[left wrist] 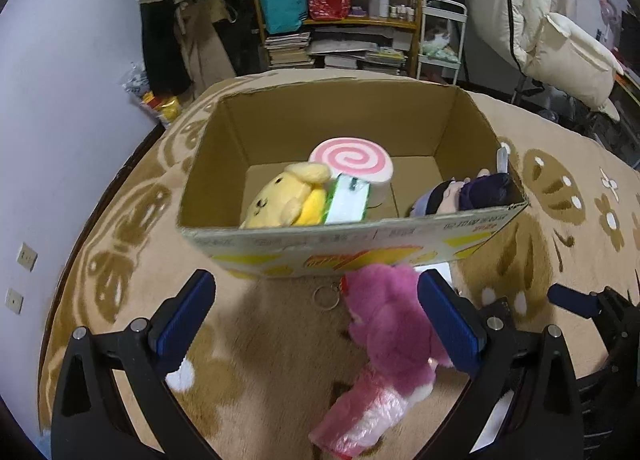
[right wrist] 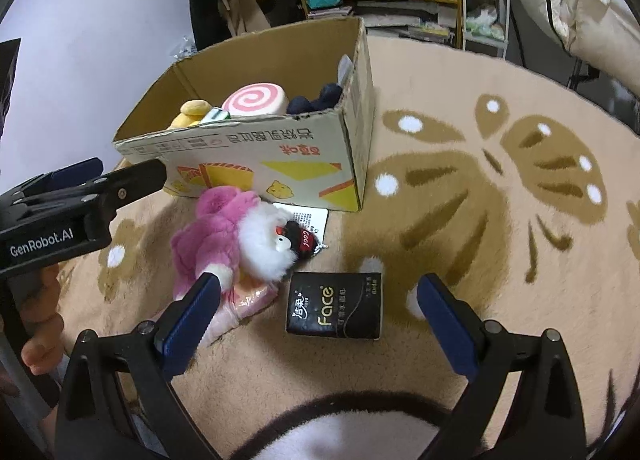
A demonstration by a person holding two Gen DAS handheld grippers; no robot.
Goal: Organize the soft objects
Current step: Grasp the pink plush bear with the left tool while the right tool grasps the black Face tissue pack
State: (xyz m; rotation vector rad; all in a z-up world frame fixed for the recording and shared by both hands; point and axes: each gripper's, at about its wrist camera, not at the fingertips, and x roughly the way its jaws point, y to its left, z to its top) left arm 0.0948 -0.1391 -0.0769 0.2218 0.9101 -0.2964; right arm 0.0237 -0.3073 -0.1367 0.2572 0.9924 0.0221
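- Lying on the tan rug (right wrist: 460, 100) just in front of the cardboard box (left wrist: 360, 244): a pink plush toy (left wrist: 392, 324) with fluffy white face fur and a small dark tag, plus a metal key ring (left wrist: 327, 297) beside it.
- Resting partly on a pink plastic-wrapped packet (left wrist: 356, 416).
- Spread wide, left claw (left wrist: 316, 320), empty, right blue pad close beside the plush; whether touching, cannot tell.
- Also spread wide and empty, right claw (right wrist: 320, 312), hovering above a black tissue pack (right wrist: 335, 310) marked "Face", just right of the plush.
- Already inside the box: yellow dog plush (left wrist: 280, 200), pink swirl cushion (left wrist: 352, 164), green-and-white item (left wrist: 348, 202), dark-haired doll (left wrist: 468, 192).
- Shown only from the right wrist: tissue pack, white card (right wrist: 310, 220) under the plush, a hand (right wrist: 40, 332) gripping the left tool.
- Shown only from the left wrist: key ring and the doll's face.
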